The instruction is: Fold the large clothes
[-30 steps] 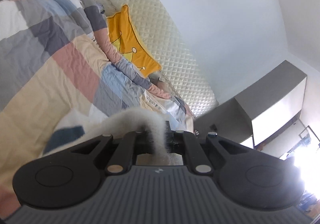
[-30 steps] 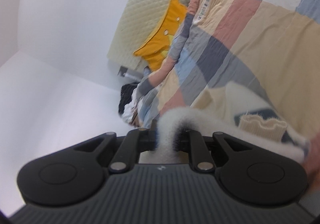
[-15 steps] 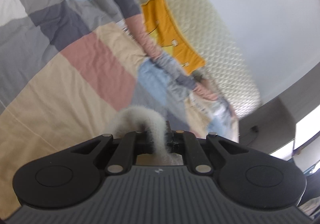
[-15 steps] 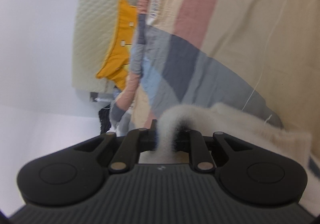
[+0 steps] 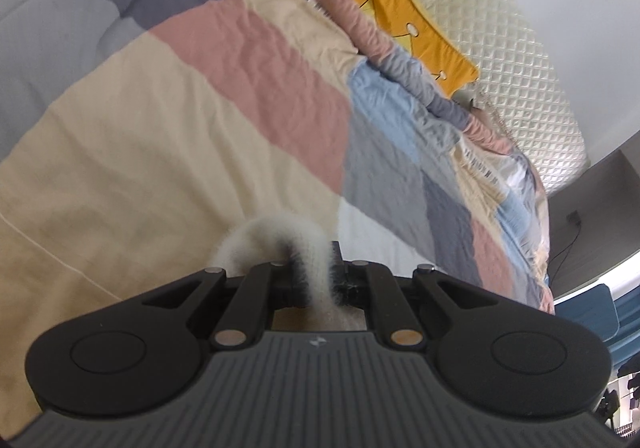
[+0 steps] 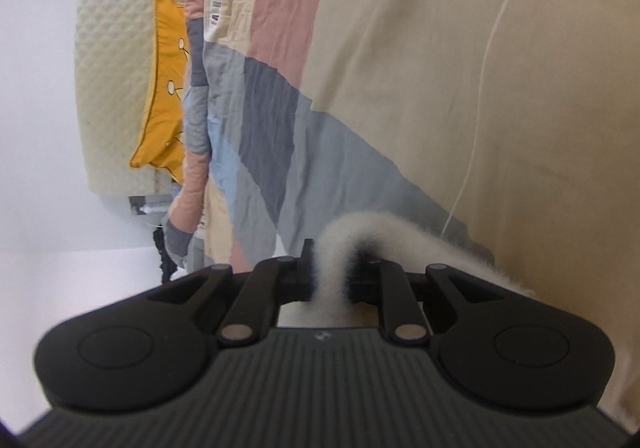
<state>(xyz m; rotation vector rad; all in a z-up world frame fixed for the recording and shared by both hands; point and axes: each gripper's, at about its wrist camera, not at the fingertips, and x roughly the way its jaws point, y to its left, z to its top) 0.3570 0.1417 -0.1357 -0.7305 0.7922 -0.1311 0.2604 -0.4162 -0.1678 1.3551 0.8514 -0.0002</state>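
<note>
Patchwork quilt (image 5: 168,136) flat, open ahead – yellow cushion (image 5: 404,12) against padded headboard (image 5: 516,60) at far edge

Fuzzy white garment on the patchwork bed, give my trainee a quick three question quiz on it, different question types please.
1. True or false: the left gripper is shut on the fuzzy white garment.
2. What does the right gripper pinch? A) the yellow cushion B) the fuzzy white garment C) nothing
3. Fill in: behind the garment lies a colour-block patchwork ____.

Key: 1 true; 2 B; 3 quilt.
</note>
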